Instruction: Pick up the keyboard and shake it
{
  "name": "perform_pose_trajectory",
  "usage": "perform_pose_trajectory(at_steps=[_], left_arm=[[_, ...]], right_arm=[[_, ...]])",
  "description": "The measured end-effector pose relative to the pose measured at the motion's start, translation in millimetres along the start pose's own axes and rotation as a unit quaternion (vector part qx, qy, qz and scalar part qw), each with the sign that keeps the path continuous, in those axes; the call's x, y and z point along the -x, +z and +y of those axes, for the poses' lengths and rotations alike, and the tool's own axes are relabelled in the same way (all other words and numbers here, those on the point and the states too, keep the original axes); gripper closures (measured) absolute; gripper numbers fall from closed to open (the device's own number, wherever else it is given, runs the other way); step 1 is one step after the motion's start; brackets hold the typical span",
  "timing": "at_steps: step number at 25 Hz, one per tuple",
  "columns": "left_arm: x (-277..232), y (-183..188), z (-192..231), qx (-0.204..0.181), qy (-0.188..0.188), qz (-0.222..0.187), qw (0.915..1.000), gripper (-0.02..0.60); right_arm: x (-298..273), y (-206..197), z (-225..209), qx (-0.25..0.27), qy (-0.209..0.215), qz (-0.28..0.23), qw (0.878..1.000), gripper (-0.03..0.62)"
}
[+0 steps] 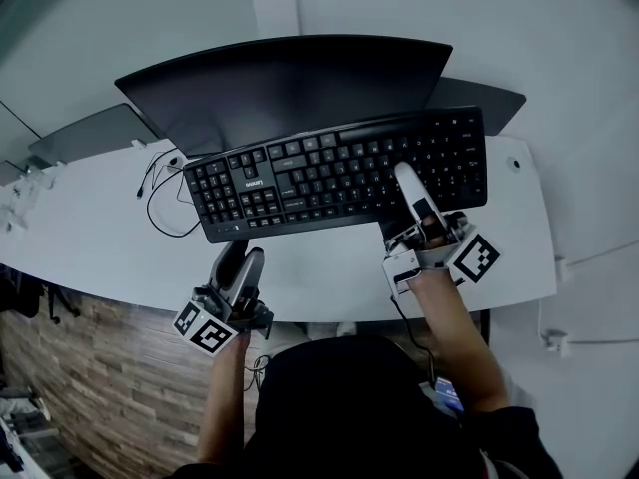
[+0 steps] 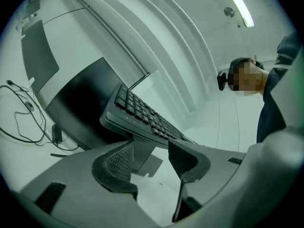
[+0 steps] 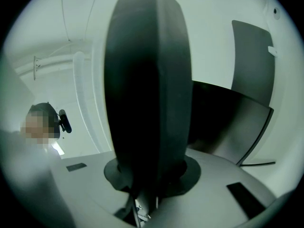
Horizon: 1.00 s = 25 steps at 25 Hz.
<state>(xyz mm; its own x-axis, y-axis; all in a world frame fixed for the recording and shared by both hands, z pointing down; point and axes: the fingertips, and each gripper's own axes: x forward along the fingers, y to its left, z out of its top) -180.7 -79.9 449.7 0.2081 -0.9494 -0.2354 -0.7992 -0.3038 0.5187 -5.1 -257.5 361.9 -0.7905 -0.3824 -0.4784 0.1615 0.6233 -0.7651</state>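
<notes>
White desk surface (image 1: 100, 238) runs across the head view, with a dark curved monitor (image 1: 290, 83) at its far side, a second dark panel (image 1: 90, 133) off to the left and thin black cables (image 1: 160, 208) trailing on the desktop beside it. Wood-patterned panelling (image 1: 90, 387) shows below the desk's near edge. Black keyboard (image 1: 329, 173) is in front of the monitor, keys facing up. Its long axis runs left to right across that view, with the right end tipped slightly away from me. It carries a small white label near its left key block, too small to read; I can make out no brand. My right gripper (image 1: 404, 178) is clenched on the keyboard's near edge, right of centre, one white jaw lying over the keys. In the right gripper view the keyboard (image 3: 147, 80) stands edge-on, filling the middle, with my right gripper's jaws (image 3: 149, 172) pressed to it at the base. My left gripper (image 1: 243, 257) is just short of the keyboard's near left edge and not touching it. In the left gripper view its jaws (image 2: 149, 158) stand apart with nothing between the ribbed pads (image 2: 118, 163), and the keyboard (image 2: 142, 115) is beyond them, its left end towards me. Each gripper's cube (image 1: 477, 257) bears black-and-white square markers, not lettering.
</notes>
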Motion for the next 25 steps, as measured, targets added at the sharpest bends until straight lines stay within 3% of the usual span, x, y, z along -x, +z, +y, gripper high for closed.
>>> perform_pose_trajectory(at_steps=[6,18,22,25], left_arm=[[11,12,2,-0.065,0.021,0.054,0.9962,0.354],[34,46,17,-0.127,0.068,0.066,0.9873,0.333],[34,59,20,-0.178,0.068,0.092,0.9774,0.321],[25,68,14,-0.229,0.056,0.130,0.9631,0.310]], right_arm=[[-1,7,16,0.008,0.001,-0.001,1.000,0.511],[-7,16,42,0.050,0.003,0.001,0.999,0.511],[-14,13,47,0.092,0.003,0.025,0.995,0.510],[-21,13,53,0.115,0.000,0.048,0.992,0.511]])
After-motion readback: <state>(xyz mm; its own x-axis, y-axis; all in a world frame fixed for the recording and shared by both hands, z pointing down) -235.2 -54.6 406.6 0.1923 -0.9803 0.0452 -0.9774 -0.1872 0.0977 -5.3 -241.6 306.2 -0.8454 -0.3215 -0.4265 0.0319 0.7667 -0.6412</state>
